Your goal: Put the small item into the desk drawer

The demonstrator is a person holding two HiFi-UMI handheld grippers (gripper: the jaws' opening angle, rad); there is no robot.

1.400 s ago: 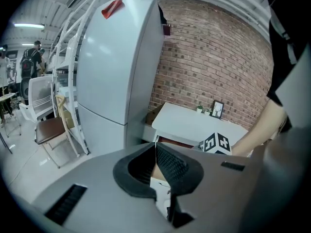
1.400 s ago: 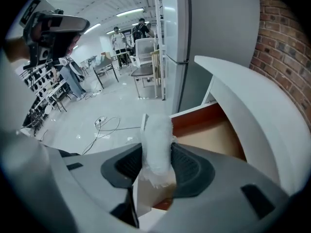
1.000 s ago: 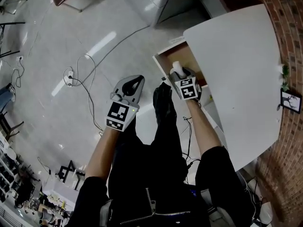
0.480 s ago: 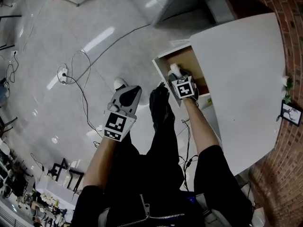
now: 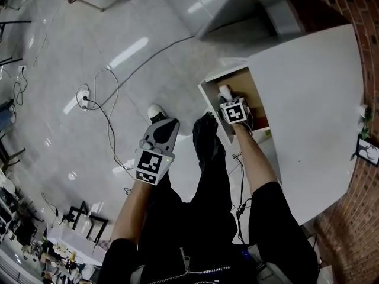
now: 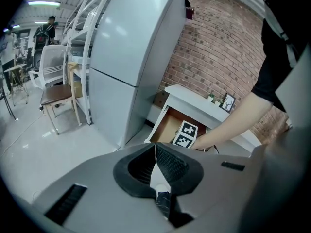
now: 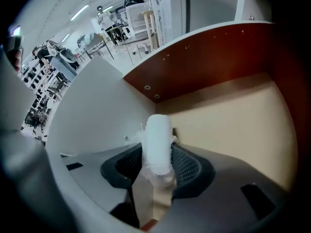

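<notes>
My right gripper (image 5: 226,97) is shut on a small white gauze roll (image 5: 224,90) and hangs inside the open desk drawer (image 5: 246,85). In the right gripper view the roll (image 7: 158,135) stands upright between the black pads (image 7: 185,163), above the drawer's pale floor (image 7: 233,113) and near its reddish-brown back wall. My left gripper (image 5: 167,123) hovers over the floor to the left of the desk, shut with nothing in it. In the left gripper view its pads (image 6: 167,161) meet in a line, and the drawer (image 6: 167,126) lies beyond them.
The white desk top (image 5: 314,111) stands against a brick wall (image 5: 355,5), with a small picture frame (image 5: 367,149) at its far edge. Cables (image 5: 105,108) and a power strip (image 5: 84,98) lie on the grey floor. A refrigerator (image 6: 131,57) and a chair (image 6: 56,89) stand left of the desk.
The right gripper has stayed in the drawer with the roll. The left gripper has barely moved; the head view has shifted and a white shoe now shows beside it.
</notes>
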